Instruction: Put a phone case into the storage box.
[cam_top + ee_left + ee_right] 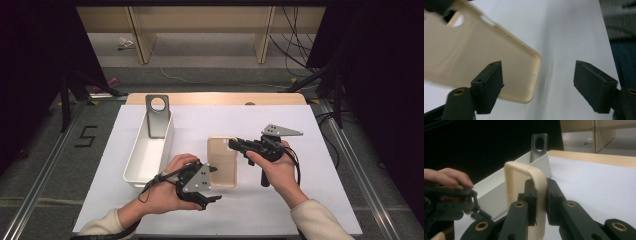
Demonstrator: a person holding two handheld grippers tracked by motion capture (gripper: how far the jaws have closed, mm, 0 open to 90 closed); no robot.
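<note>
We grip the beige phone case in our clenched right tongs; our left tongs gape released beside it, the white bin beyond still unfilled.

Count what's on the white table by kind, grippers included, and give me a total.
Phone case: 1
White bin: 1
Grey stand, upright in the bin: 1
Grippers: 2, left gripper open, right gripper shut on the case
Total: 5
</note>
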